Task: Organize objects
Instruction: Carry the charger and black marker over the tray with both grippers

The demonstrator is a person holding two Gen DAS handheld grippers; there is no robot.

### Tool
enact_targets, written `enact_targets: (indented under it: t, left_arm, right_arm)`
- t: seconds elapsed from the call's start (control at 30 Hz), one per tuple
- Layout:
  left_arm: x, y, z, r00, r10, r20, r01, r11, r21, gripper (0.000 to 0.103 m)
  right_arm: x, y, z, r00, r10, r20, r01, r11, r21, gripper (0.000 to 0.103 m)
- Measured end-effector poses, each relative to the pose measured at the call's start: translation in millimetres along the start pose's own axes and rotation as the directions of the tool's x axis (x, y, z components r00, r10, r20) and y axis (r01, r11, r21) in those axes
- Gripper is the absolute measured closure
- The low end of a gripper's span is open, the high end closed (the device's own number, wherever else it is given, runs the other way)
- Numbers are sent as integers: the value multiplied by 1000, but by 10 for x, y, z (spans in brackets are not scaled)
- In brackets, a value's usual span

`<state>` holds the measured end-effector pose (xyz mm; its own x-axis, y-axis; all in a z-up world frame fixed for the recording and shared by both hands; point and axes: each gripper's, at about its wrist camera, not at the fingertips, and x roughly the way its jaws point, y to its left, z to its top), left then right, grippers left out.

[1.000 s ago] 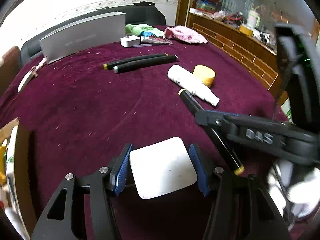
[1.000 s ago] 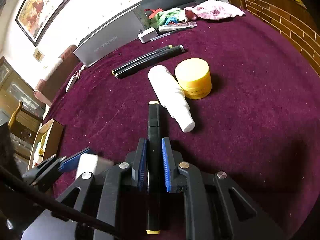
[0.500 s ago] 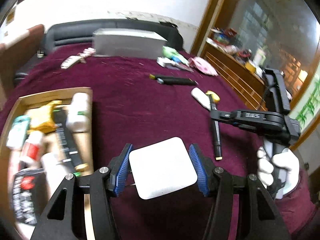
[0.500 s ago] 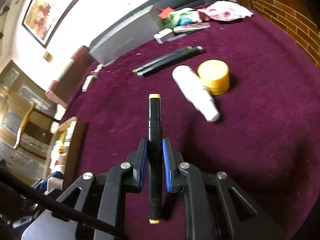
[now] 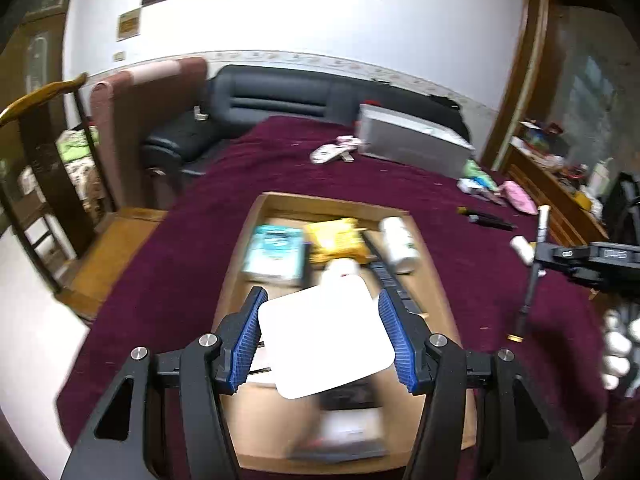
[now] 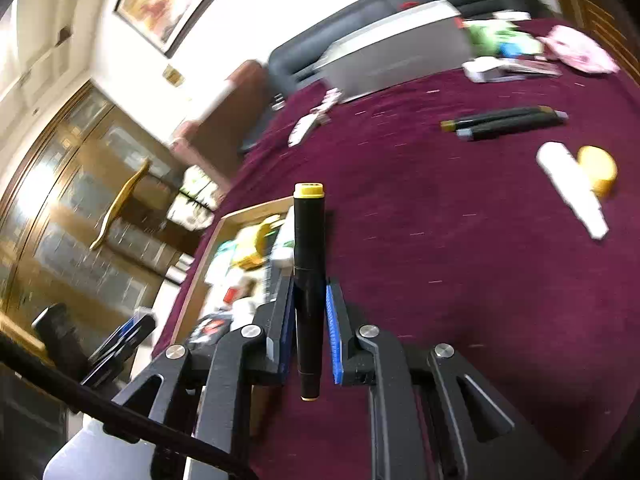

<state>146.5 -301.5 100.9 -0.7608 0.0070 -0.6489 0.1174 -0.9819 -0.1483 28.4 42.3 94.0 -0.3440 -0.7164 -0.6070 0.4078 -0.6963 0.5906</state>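
**Both grippers loaded, left one already over the box**

Currently the left gripper (image 5: 324, 338) has its blue-padded fingers clamped on either side of a flat white square block (image 5: 326, 340), carried face-up above an open cardboard box (image 5: 236, 264). That box sits on a maroon tablecloth (image 5: 172, 264), toward the table's left edge, and already contains a teal packet (image 5: 276, 250), a yellow packet (image 5: 336, 238), a white bottle (image 5: 398, 244) and other items blurred by motion.

To the right, the right gripper (image 6: 308, 312) has its fingers closed on a black marker (image 6: 308, 280) with a yellow end cap. The marker's long axis runs forward along the fingers, cap end away from the hand. From this gripper the box lies forward and to the left, just beside the marker's tip in the right wrist view.

By my reading, the left gripper is nearer to release: its block sits directly over the box, while the marker hangs over bare cloth off the box's right side.

Farther right on the cloth lie two more black markers (image 6: 508, 122), a white tube (image 6: 572, 188) and a yellow jar (image 6: 598, 168).
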Motion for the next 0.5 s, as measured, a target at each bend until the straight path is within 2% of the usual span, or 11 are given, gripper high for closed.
enact_targets:
  t: [0.13, 0.3, 0.5]
  left_arm:
    - [179, 261, -101, 998, 57, -33, -57, 998, 6, 51]
    - [383, 336, -172, 997, 45, -63, -45, 999, 9, 51]
    - [500, 353, -203, 996, 38, -79, -36, 999, 24, 51]
  right_arm:
    - [205, 395, -62, 996, 53, -65, -58, 996, -66, 90]
    - [612, 777, -206, 982, 73, -174, -96, 987, -127, 90]
    - [1084, 955, -378, 965, 36, -258, -80, 984, -161, 90]
